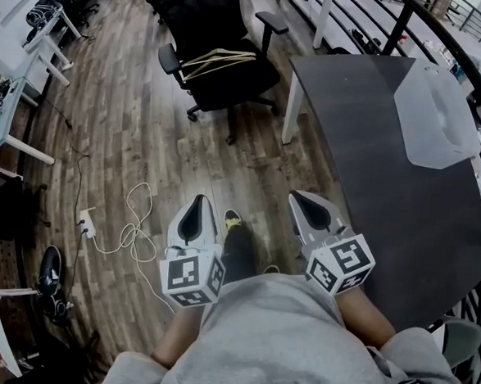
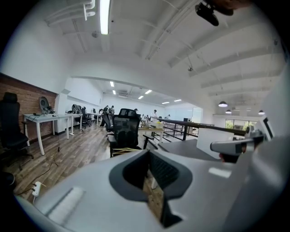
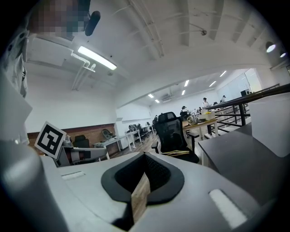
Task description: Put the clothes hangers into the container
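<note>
Head view: hangers (image 1: pixel 219 62) lie across the chair (image 1: pixel 231 88), long axis left-right; left claw (image 1: pixel 197 209) and right claw (image 1: pixel 305 203) closed, empty.

The clothes hangers (image 1: pixel 219 62) on the chair (image 1: pixel 232 84) seat are overlapped so that their number cannot be told, and nothing can be made out inside the milky container (image 1: pixel 439 119) at the desk's (image 1: pixel 365 171) far right corner.
</note>
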Demonstrator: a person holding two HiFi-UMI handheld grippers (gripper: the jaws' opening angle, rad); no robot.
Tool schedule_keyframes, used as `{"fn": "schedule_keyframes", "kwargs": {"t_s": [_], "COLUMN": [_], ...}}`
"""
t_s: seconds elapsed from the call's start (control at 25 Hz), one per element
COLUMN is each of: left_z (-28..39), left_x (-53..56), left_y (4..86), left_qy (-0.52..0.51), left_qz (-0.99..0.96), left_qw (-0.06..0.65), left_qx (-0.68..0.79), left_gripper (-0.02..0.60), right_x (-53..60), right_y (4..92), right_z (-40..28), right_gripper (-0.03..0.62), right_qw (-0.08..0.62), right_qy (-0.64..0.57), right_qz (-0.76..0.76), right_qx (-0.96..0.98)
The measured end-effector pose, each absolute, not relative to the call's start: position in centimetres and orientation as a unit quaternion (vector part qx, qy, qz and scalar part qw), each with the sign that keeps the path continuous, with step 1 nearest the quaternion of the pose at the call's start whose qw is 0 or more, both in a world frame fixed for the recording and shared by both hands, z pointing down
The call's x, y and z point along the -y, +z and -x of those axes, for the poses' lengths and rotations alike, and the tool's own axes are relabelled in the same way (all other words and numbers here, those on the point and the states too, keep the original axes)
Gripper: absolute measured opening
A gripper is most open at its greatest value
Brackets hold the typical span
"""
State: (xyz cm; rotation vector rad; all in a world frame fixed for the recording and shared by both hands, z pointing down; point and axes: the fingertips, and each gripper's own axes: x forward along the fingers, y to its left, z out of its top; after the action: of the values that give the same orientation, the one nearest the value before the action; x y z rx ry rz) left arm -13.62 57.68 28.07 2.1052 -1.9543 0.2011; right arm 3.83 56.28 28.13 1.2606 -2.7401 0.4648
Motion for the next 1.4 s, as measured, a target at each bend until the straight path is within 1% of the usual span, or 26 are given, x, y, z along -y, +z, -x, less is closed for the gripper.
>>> {"fn": "schedule_keyframes", "kwargs": {"t_s": [0.56, 0.76, 0.96, 1.2, 1.4], "left_z": [15.9, 17.4, 20.2, 24.4, 27.6], "left_x": [-46.2, -42.8, -38.7, -34.2, -30.9], "left_y": [29.9, 30.7, 29.7, 29.7, 29.5], "left_qy": [0.091, 0.094, 0.098, 0.081, 0.082], "left_qz": [-0.728, -0.734, -0.734, -0.734, -0.738], "left_qw": [0.16, 0.172, 0.16, 0.168, 0.155], "left_qx": [0.66, 0.65, 0.653, 0.653, 0.652], "left_gripper": [0.011, 0.011, 0.011, 0.011, 0.011], "right_x": [-44.8, -42.0, -38.3, -33.5, -30.0], "right_y": [30.4, 30.7, 30.0, 30.5, 30.5], "right_z": [-1.8, 0.1, 2.6, 6.4, 9.9], "right_gripper": [-0.002, -0.002, -0.002, -0.002, -0.002], "right_qw": [0.067, 0.073, 0.084, 0.102, 0.113], "right_qy": [0.181, 0.195, 0.178, 0.172, 0.17], "right_qz": [-0.424, -0.427, -0.433, -0.434, -0.432], "right_qx": [0.885, 0.88, 0.88, 0.878, 0.878]}}
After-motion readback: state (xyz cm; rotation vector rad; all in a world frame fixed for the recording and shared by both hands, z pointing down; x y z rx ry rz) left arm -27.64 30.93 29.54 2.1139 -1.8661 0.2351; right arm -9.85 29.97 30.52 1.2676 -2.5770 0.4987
